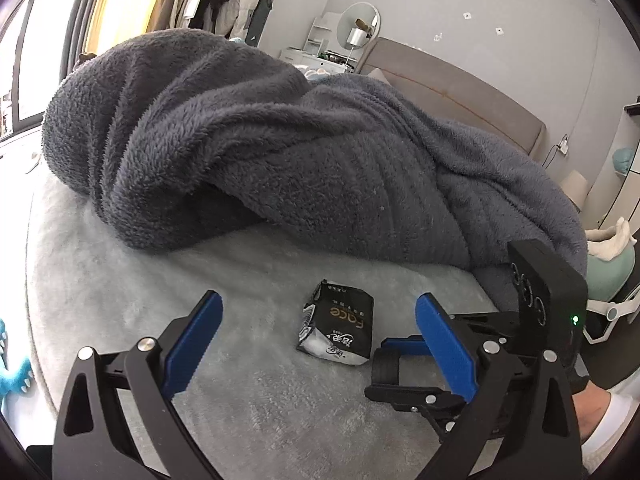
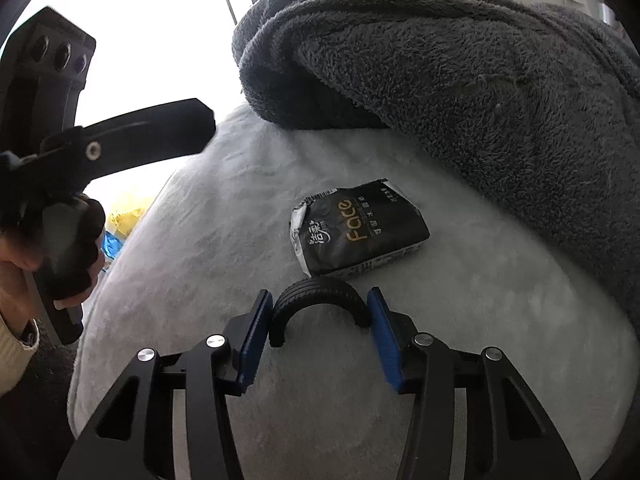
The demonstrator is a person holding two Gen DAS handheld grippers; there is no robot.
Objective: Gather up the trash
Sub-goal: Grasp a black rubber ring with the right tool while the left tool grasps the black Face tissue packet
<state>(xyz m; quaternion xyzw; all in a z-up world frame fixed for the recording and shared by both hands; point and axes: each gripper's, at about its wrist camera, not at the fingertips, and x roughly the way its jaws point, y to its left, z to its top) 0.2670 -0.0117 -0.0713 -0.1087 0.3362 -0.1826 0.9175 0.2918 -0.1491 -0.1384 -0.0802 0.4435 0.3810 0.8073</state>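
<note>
A black tissue packet [image 1: 340, 328] [image 2: 360, 232] printed "Face" lies flat on the light grey fleece sheet [image 1: 260, 392] [image 2: 200, 240]. My left gripper [image 1: 320, 304] hangs open just short of it, blue pads wide apart, nothing between them. One of its black fingers [image 2: 160, 132] shows at the left of the right wrist view, with a hand [image 2: 16, 264] on the handle. My right gripper [image 2: 318, 314] [image 1: 390, 372] is shut on a black tyre-shaped arc [image 2: 316, 290] [image 1: 384, 368]. Its blue pads press on the arc's two ends, just in front of the packet.
A bulky dark grey blanket [image 1: 280, 140] [image 2: 480, 80] is heaped on the bed right behind the packet. The bed's edge drops off at the left, with a yellow bag [image 2: 128, 208] below it. A blue toy [image 1: 12, 368] sits at the far left.
</note>
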